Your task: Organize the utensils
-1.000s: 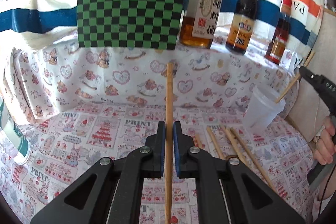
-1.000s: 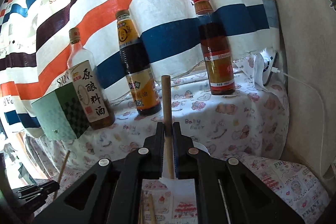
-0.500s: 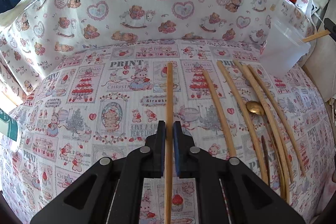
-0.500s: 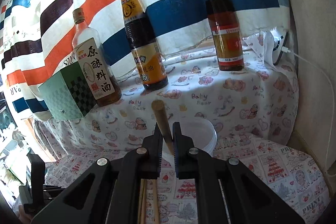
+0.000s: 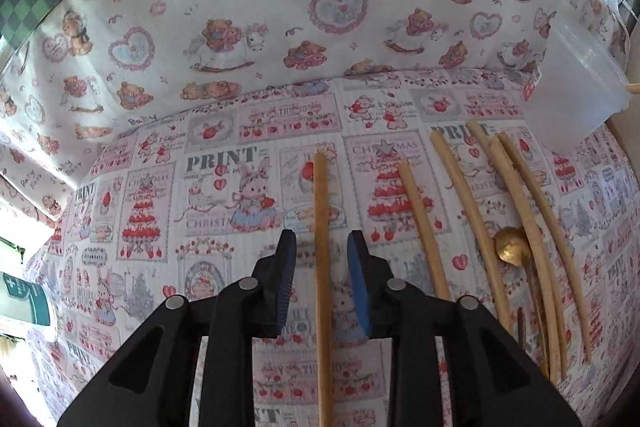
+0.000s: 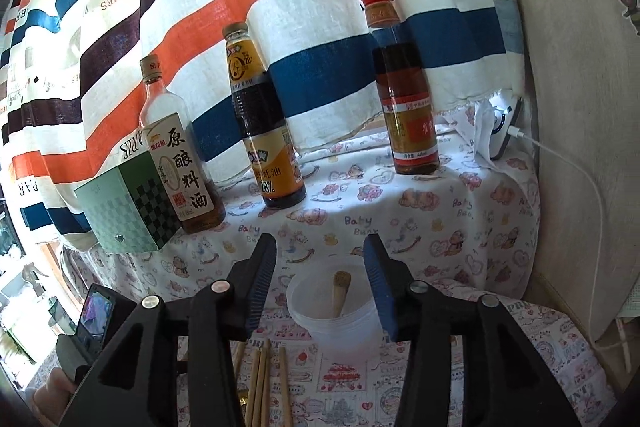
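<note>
On the cloth-covered table (image 5: 224,211), starting at its left side, the left gripper (image 5: 322,253) tips steeply down over a single chopstick (image 5: 321,227). Its jaws have just been opening and now stand a little apart, with the stick running straight up the gap between them, touching neither pad as far as I can see. The stick lies flat on the cloth, its long axis in line with the tongs and pointing away toward the back edge. Further right, a loose bundle of chopsticks (image 5: 460,187) lies roughly parallel to it, with a small gold spoon (image 5: 510,249) tucked among them. Beyond those, near the table's right back corner, stands a clear plastic cup (image 5: 576,83).

From the other side, the right gripper (image 6: 320,281) hangs just above and in front of that cup (image 6: 332,311). Its jaws have just been opening too and stand wide, nothing between them; one chopstick (image 6: 340,293) leans upright inside the cup.

As I judge it, the next pick turns on the bundle: it sits between the two hands, and its sticks lie lengthwise toward the cup, so either hand would close across a stick's width.
</note>
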Available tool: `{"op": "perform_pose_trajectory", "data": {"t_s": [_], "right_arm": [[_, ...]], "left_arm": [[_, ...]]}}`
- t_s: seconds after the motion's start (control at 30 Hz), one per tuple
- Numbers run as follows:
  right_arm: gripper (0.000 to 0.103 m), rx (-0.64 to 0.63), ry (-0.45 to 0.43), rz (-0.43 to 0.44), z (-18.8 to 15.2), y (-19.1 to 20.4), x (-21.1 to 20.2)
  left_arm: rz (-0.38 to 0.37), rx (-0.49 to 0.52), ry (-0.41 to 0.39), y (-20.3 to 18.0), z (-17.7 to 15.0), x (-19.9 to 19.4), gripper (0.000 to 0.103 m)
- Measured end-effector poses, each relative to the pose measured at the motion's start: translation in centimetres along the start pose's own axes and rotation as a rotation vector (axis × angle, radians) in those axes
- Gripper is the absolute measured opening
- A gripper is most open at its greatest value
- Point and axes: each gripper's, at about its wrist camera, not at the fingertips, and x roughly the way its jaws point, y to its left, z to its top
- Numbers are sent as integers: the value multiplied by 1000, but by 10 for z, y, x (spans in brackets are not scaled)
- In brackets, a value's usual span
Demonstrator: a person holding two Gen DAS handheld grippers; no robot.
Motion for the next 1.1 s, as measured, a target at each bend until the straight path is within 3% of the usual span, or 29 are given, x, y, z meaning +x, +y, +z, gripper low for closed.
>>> {"op": "perform_pose_trajectory", "data": {"t_s": [0.07, 0.13, 0.2, 0.27, 0.37, 0.47, 0.53, 0.63, 0.73, 0.8, 0.97, 1.1], "right_arm": [[48, 4, -37, -20, 2, 1, -10], [48, 32, -149, -119, 3, 3, -31], [50, 5, -254, -157, 6, 11, -54], [53, -4, -273, -86, 9, 18, -69], [55, 16, -183, 70, 7, 27, -67], [55, -2, 0, 228, -4, 43, -39], [55, 11, 76, 271, -14, 50, -24], [55, -22, 202, 287, -29, 61, 0], [48, -74, 327, 256, -51, 72, 29], [41, -107, 412, 239, -69, 76, 50], [30, -122, 619, 207, -117, 76, 102], [23, -170, 629, 165, -132, 80, 117]], "left_arm": [[-42, -59, 26, 4, 9, 4, 7], [-55, -105, 1, 7, 12, -2, 7], [-50, -86, -120, 4, 7, -25, 7], [-52, -79, -252, 1, -2, -56, 7], [-128, -113, -453, 3, -20, -105, 7], [-192, -164, -647, 10, -37, -149, 7], [-218, -182, -787, 22, -54, -175, 7], [-182, -196, -942, 31, -72, -198, 6], [-145, -228, -960, 38, -69, -212, 7], [-177, -235, -934, 52, -64, -205, 6], [-140, -234, -913, 49, -67, -190, 6], [-139, -226, -916, 47, -68, -191, 6]]}}
